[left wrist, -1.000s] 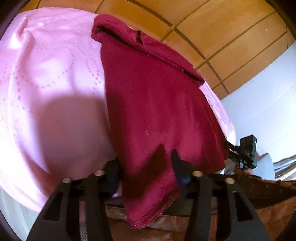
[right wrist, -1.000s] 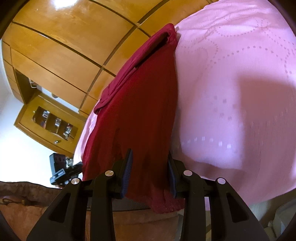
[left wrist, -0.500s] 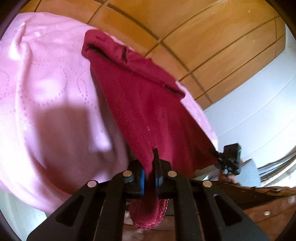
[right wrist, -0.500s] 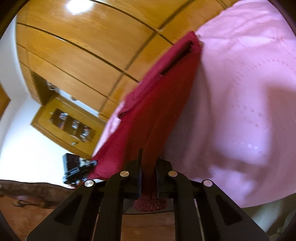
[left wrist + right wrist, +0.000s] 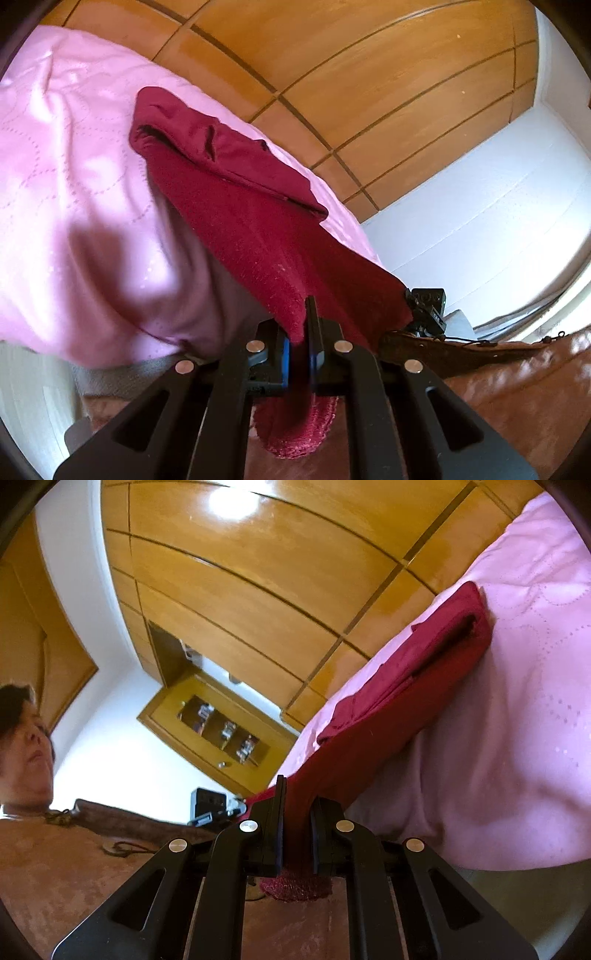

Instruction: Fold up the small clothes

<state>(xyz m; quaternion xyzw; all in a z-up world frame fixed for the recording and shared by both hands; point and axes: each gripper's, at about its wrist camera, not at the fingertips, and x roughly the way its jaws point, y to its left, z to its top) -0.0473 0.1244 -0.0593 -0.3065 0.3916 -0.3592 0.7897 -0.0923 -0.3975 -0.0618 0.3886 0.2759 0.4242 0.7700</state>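
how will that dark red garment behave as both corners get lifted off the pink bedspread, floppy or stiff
Probably floppy: the dark red garment sags between the left gripper and its far end resting on the pink bedspread. Likely light, since a thin pinch at the right gripper raises it. The hem bunches behind the fingers, so it may crumple rather than slip.

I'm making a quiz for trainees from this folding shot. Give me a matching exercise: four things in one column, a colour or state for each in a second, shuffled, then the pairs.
Things:
1. dark red garment
2. bedspread
3. wardrobe doors
4. left tool

Descriptions:
A. glossy wood
B. pink, with a dotted pattern
C. shut on the hem
D. near edge lifted, far end lying on the bed

Pairs: 1-D, 2-B, 3-A, 4-C
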